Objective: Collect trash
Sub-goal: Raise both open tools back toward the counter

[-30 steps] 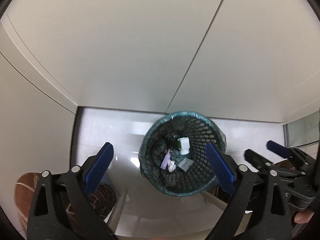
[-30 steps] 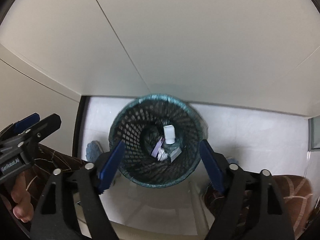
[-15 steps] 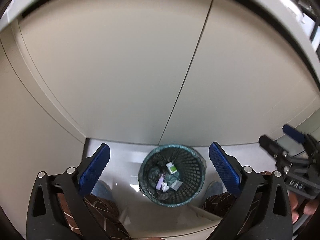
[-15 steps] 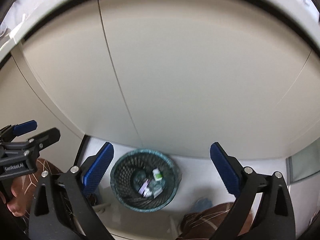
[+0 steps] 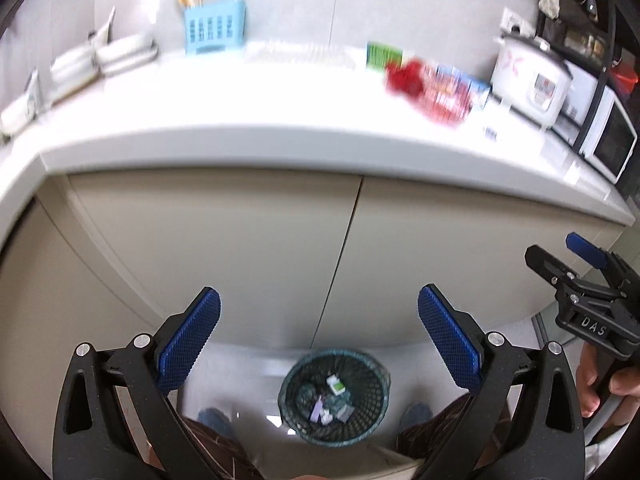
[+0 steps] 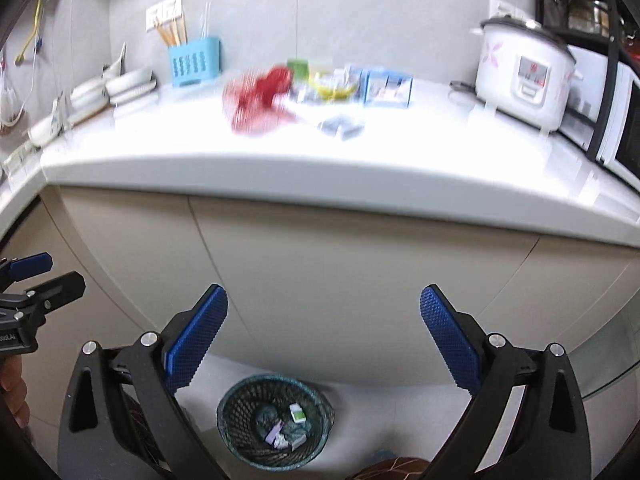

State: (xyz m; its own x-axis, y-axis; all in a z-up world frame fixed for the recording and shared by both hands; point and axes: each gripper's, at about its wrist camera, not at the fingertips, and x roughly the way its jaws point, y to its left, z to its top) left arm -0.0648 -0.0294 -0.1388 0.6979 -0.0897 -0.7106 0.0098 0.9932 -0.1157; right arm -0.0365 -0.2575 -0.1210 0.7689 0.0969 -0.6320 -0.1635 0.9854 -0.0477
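A dark mesh waste basket (image 5: 334,398) stands on the floor below the counter, with several scraps inside; it also shows in the right wrist view (image 6: 276,422). Trash lies on the white counter (image 6: 360,168): a red net bag (image 6: 258,100), small blue cartons (image 6: 386,88), a dark wrapper (image 6: 340,124) and yellow and green pieces, all blurred. The red bag (image 5: 404,78) and cartons (image 5: 452,96) show in the left wrist view too. My left gripper (image 5: 318,342) is open and empty, high above the basket. My right gripper (image 6: 322,344) is open and empty beside it.
A white rice cooker (image 6: 524,76) and a microwave (image 6: 612,120) stand at the counter's right. A blue utensil holder (image 6: 194,60) and stacked white dishes (image 6: 120,88) sit at the left. Beige cabinet doors (image 5: 240,248) front the counter.
Both grippers have risen from just over the basket to counter height. The basket has shrunk in view and the countertop with its trash has come into sight. Both stay open.
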